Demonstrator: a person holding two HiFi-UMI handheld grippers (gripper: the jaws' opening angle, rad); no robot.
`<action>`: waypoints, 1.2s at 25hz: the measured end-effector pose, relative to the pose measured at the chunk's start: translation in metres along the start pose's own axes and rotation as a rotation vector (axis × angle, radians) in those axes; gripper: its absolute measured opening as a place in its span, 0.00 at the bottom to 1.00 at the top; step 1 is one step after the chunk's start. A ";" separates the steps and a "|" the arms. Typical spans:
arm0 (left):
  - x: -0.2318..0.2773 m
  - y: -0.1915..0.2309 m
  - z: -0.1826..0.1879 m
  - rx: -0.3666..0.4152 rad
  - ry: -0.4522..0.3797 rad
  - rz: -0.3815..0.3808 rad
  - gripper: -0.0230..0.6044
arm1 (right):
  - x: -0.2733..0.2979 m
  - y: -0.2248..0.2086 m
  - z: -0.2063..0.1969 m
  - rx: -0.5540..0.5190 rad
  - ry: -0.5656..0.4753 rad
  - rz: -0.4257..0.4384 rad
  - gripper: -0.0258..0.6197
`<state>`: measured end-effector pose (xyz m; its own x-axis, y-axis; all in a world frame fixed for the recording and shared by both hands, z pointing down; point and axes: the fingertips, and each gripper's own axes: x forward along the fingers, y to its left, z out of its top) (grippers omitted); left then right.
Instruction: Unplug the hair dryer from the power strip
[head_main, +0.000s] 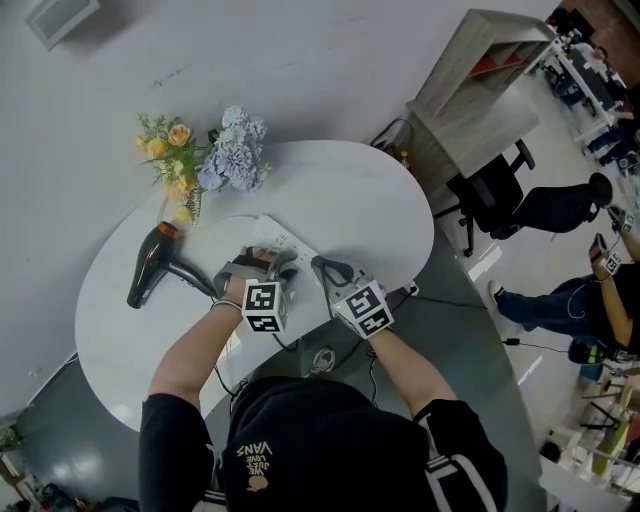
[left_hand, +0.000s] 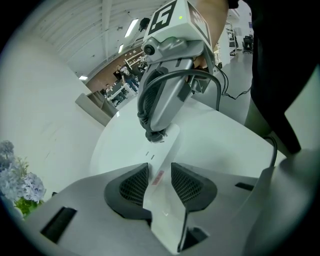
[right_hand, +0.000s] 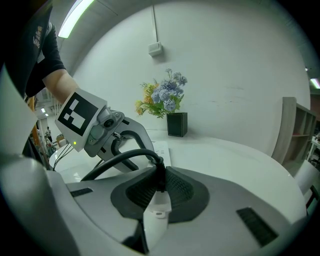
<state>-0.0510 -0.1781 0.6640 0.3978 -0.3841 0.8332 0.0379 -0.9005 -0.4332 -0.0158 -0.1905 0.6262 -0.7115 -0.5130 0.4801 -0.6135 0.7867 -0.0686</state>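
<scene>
A white power strip (head_main: 290, 240) lies mid-table. In the left gripper view it (left_hand: 165, 150) runs between my left gripper's (left_hand: 161, 185) pads, which sit against its two long sides. In the head view that left gripper (head_main: 268, 262) points down onto the strip. My right gripper (head_main: 320, 266) is beside it, shut on the black plug (left_hand: 155, 136) that stands in the strip's far end. The plug's black cable (right_hand: 125, 162) loops out from between the right gripper's (right_hand: 160, 187) pads. The black-and-orange hair dryer (head_main: 150, 265) lies at the table's left.
Flowers (head_main: 215, 155) in a black vase (right_hand: 177, 124) stand at the table's back by the wall. A wooden cabinet (head_main: 480, 90) and an office chair (head_main: 490, 195) are beyond the table's right edge. A seated person (head_main: 570, 300) is further right.
</scene>
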 end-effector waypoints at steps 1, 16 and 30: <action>0.000 0.000 0.000 0.004 0.002 0.000 0.27 | -0.001 0.001 0.002 -0.001 -0.007 0.001 0.15; 0.000 -0.001 -0.001 0.019 0.009 0.008 0.27 | -0.010 0.001 0.008 0.025 -0.026 -0.007 0.15; -0.001 0.000 0.001 0.049 0.030 0.011 0.25 | -0.037 0.001 0.016 0.072 -0.075 -0.050 0.15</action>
<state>-0.0508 -0.1775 0.6628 0.3704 -0.4008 0.8379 0.0783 -0.8854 -0.4581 0.0051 -0.1760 0.5945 -0.7013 -0.5777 0.4175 -0.6703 0.7339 -0.1104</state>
